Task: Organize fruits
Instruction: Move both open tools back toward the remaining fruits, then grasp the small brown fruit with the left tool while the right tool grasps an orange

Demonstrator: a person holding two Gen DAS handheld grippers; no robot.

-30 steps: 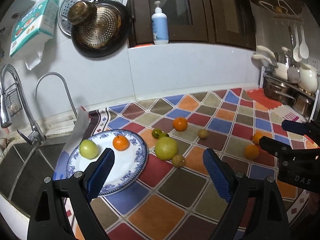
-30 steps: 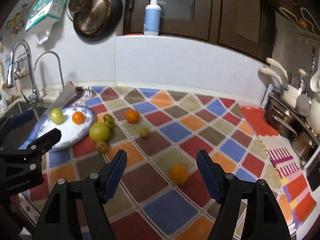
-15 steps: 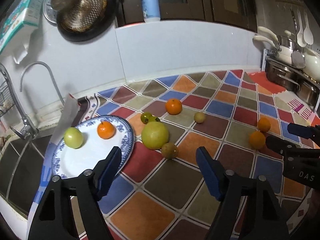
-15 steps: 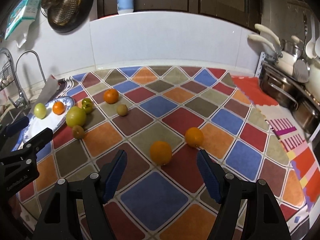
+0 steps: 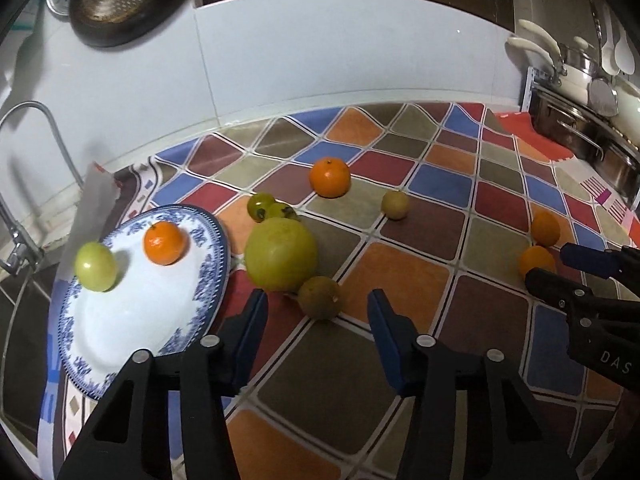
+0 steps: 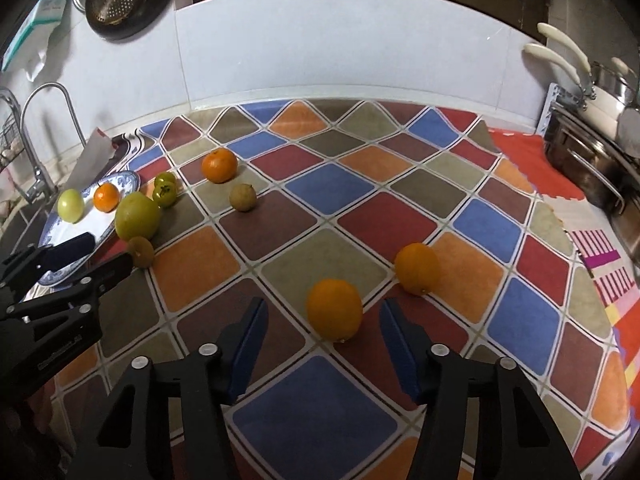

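Both grippers (image 5: pixel 316 316) (image 6: pixel 322 320) part-open, empty

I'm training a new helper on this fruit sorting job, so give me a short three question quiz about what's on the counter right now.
1. How many fruits lie on the blue-patterned plate?
2. True or false: the right gripper is already clamped on the nearest orange.
3. Which fruit sits just ahead of the left gripper: A) the small brown fruit, B) a banana, C) a red apple?

Key
1. Two: a green fruit and a small orange.
2. False; its pads stand clear of it.
3. A.
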